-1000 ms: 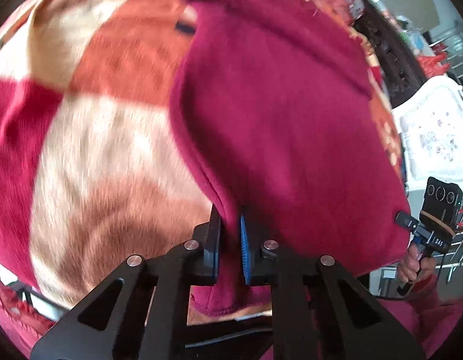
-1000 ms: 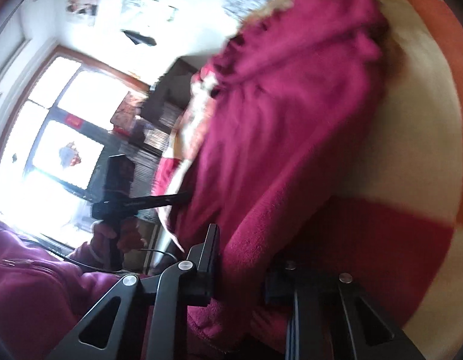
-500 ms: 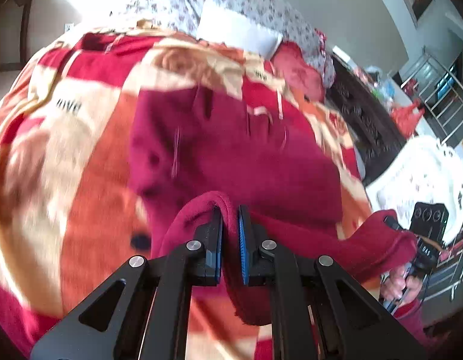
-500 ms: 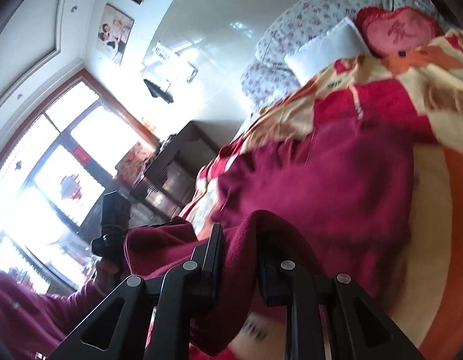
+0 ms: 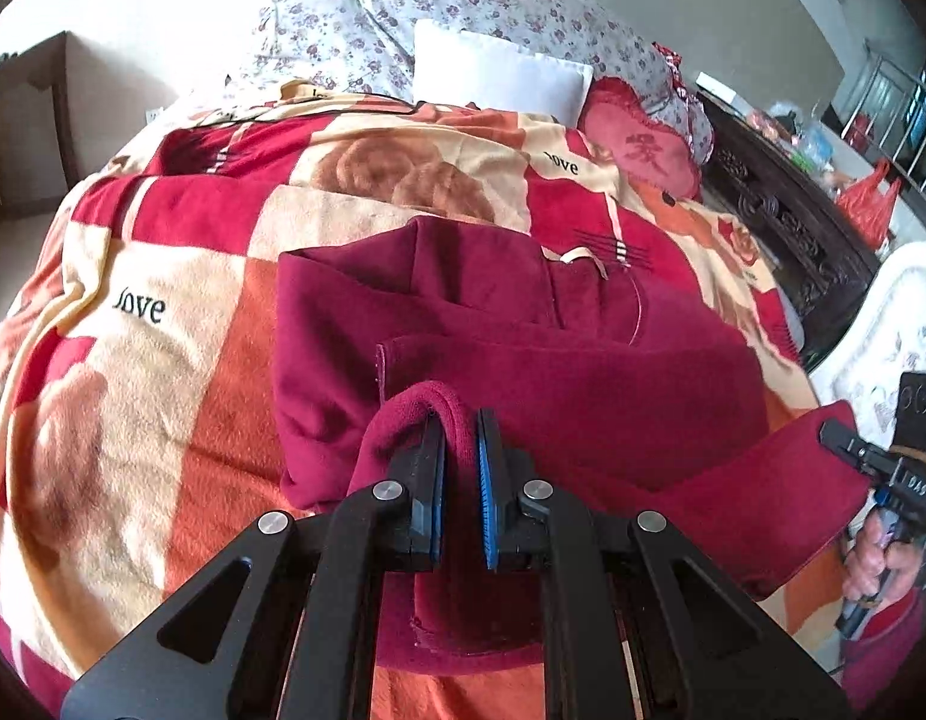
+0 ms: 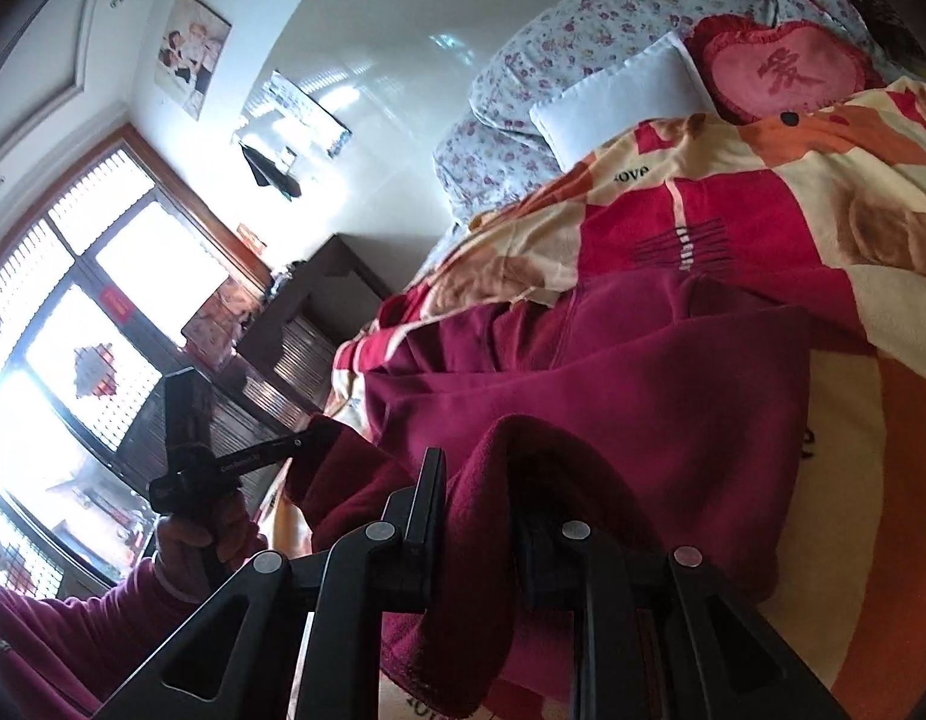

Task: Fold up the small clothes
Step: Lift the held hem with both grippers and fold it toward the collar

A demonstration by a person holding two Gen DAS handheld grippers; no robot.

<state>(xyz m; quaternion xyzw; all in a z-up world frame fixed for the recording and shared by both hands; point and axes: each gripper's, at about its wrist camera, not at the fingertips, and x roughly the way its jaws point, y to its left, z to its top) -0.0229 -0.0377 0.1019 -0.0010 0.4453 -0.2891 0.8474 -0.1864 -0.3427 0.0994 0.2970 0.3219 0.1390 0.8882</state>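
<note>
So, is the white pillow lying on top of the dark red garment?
No, the white pillow lies far at the bed's head, apart from the dark red garment.

The left gripper (image 5: 459, 426) is pointed steeply downward, and its jaws are pressed together on a fold of dark red cloth (image 5: 523, 372). The right gripper (image 6: 481, 474) is held at a flatter angle, with its jaws clamped on a thicker fold of the same cloth. Each gripper is seen from the other's camera, gripped from below by a hand (image 5: 877, 558), and a dark red sleeve (image 6: 60, 624) is seen behind the left hand.
</note>
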